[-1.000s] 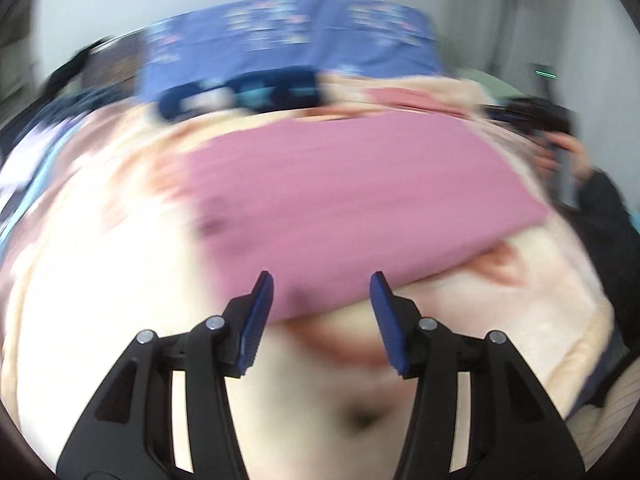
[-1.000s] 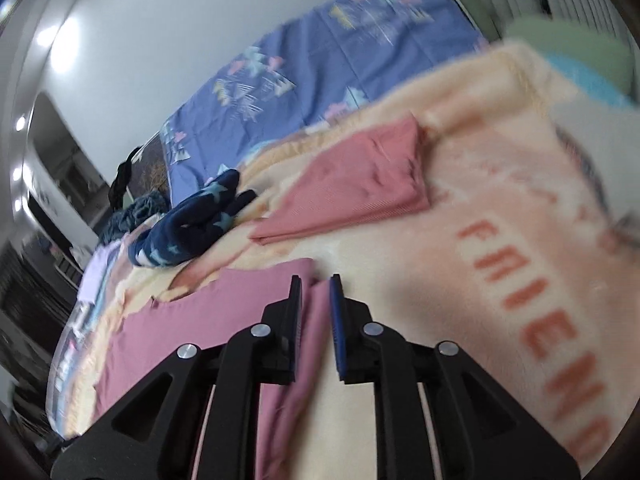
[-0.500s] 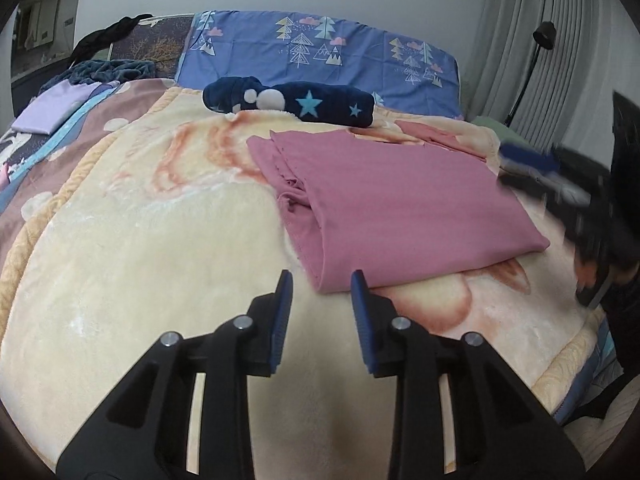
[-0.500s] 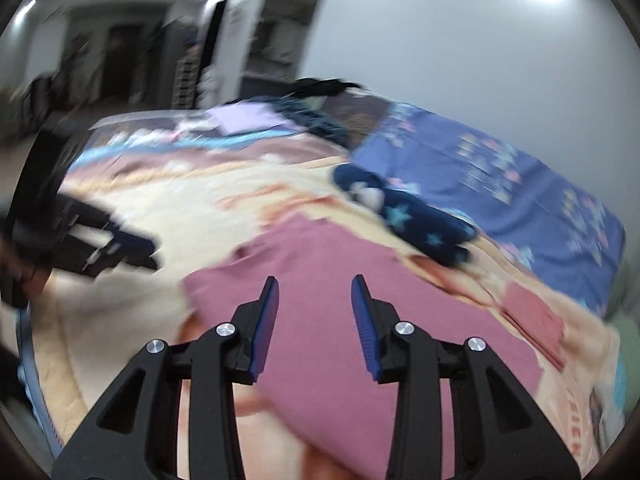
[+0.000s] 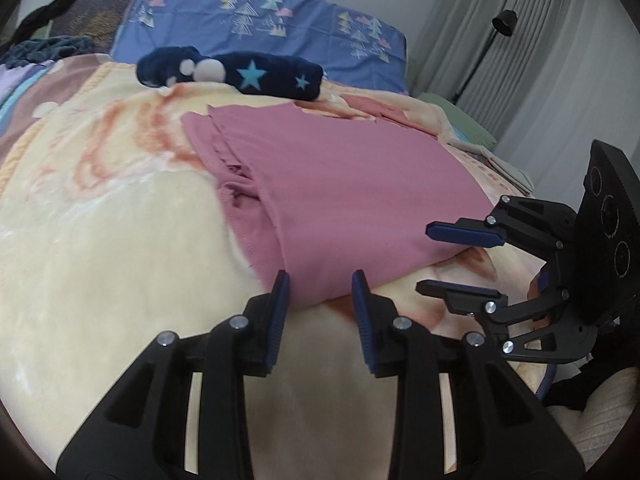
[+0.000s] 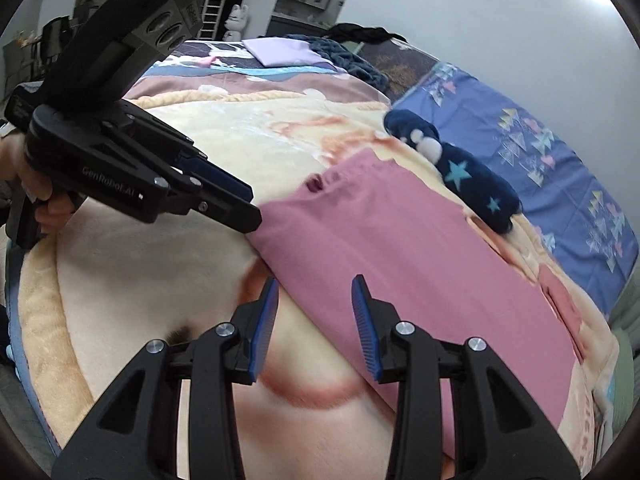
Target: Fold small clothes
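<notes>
A pink garment (image 5: 340, 184) lies folded flat on a cream blanket (image 5: 100, 240). Its near folded edge sits between the fingertips of my left gripper (image 5: 320, 296), which stands partly open; the pads do not press the cloth. At the garment's near right corner, my right gripper (image 5: 444, 262) is turned on its side, one finger above the other, and is also open. In the right wrist view the pink garment (image 6: 420, 248) runs away to the right, its edge crossing between the fingertips of the right gripper (image 6: 314, 304). The left gripper (image 6: 244, 208) reaches its left corner.
A navy star-print bundle (image 5: 240, 74) lies behind the garment, before a blue patterned pillow (image 5: 280, 12). A smaller folded salmon cloth (image 5: 372, 110) lies at the back right. A lilac folded cloth (image 6: 280, 50) rests far off. A floor lamp (image 5: 504, 24) and curtains stand right.
The right gripper swung across, rolled upright and widened from almost shut; it now sits at the garment's near corner. The left gripper narrowed and moved in to the garment's near edge.
</notes>
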A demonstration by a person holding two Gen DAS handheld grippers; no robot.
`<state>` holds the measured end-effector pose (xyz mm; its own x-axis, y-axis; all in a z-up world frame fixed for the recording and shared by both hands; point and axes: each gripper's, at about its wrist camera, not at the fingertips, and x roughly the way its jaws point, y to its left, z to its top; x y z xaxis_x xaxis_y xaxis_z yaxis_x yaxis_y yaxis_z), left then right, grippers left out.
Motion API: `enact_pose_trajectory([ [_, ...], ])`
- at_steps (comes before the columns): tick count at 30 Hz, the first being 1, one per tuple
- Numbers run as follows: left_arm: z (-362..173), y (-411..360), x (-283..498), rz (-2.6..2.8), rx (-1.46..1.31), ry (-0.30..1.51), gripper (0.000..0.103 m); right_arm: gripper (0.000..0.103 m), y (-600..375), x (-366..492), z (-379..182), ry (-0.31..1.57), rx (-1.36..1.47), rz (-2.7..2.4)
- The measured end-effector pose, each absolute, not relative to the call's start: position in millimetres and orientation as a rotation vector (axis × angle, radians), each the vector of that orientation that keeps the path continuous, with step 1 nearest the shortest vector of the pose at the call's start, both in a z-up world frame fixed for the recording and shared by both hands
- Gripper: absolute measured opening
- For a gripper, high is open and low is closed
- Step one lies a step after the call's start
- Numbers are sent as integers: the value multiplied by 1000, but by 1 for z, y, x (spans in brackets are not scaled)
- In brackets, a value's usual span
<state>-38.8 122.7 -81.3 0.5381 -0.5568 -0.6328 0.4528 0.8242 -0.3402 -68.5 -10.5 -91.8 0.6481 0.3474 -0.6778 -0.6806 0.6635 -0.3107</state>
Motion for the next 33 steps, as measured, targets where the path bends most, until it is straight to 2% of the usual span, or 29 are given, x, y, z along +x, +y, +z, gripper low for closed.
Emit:
enact_pose_trajectory([
  [4, -90, 114, -21, -644, -138, 855, 33, 39, -22, -66, -95, 651, -562, 594],
  [5, -92, 115, -18, -649, -146, 867, 13, 40, -21, -67, -97, 655, -563, 594],
  [6, -96, 117, -15, -650, -160, 894, 0, 40, -20, -67, -97, 658, -564, 596],
  [12, -115, 139, -22, -605, -230, 946, 0, 43, -1, -69, -101, 641, -594, 654],
  [17, -106, 146, -28, -565, -232, 918, 0, 45, 27, -71, -116, 620, -693, 679],
  [21, -92, 164, -28, -520, -259, 865, 4, 45, 44, -73, -127, 580, -785, 652],
  [24, -90, 176, -23, -491, -281, 846, 13, 45, 52, -66, -130, 584, -801, 629],
  [27, -87, 182, -15, -477, -290, 842, 25, 45, 64, -58, -134, 587, -825, 612],
  [28, -84, 183, -11, -481, -298, 842, 35, 45, 68, -56, -136, 584, -833, 607],
  [29, -83, 185, -7, -491, -310, 842, 50, 45, 73, -54, -137, 578, -841, 599],
  [30, -80, 186, 6, -523, -339, 848, 56, 45, 76, -53, -138, 571, -846, 591],
  [33, -79, 187, 43, -551, -384, 891, 60, 45, 81, -48, -138, 565, -841, 570],
])
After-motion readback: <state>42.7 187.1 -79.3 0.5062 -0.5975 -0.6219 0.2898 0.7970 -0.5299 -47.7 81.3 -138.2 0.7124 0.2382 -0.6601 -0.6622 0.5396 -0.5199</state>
